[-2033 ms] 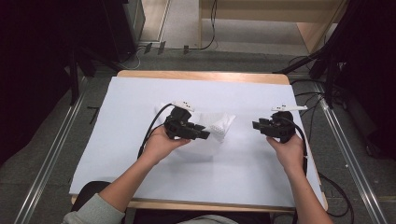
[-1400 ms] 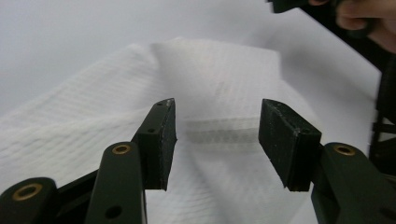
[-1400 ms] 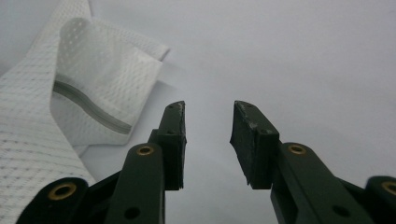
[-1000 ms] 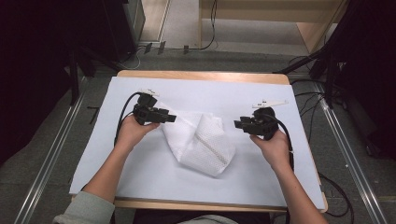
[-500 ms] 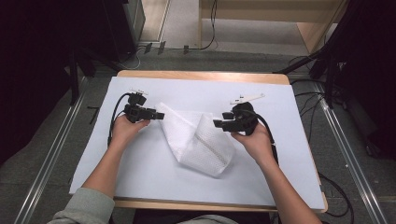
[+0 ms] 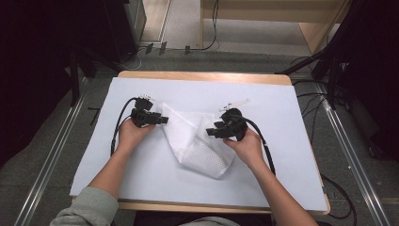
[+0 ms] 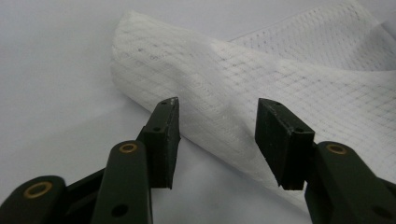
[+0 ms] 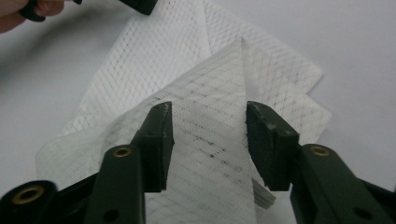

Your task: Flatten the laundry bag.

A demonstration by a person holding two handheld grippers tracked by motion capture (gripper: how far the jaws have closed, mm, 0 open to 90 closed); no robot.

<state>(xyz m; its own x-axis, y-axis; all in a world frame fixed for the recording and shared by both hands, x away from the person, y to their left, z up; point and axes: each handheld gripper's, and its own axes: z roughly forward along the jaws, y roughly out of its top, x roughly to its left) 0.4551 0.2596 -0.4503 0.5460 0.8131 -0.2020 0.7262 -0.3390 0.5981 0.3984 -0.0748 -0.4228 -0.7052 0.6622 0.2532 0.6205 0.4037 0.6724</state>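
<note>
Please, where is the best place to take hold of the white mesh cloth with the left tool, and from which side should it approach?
Probably the raised folded edge of the white mesh cloth at its left end. That fold stands up off the white table cover, so a pad can get on each side. The left tool already faces it with jaws open, so come in low from the left, along the table.

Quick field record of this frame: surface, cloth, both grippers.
surface: table under a white sheet
cloth: white mesh cloth, loosely folded, mid-sheet
left gripper: at the cloth's left edge, jaws apart and just been closing, pads not pressing the fold
right gripper: at the cloth's right edge, jaws apart and just been closing, a raised flap between them, not pinched
</note>
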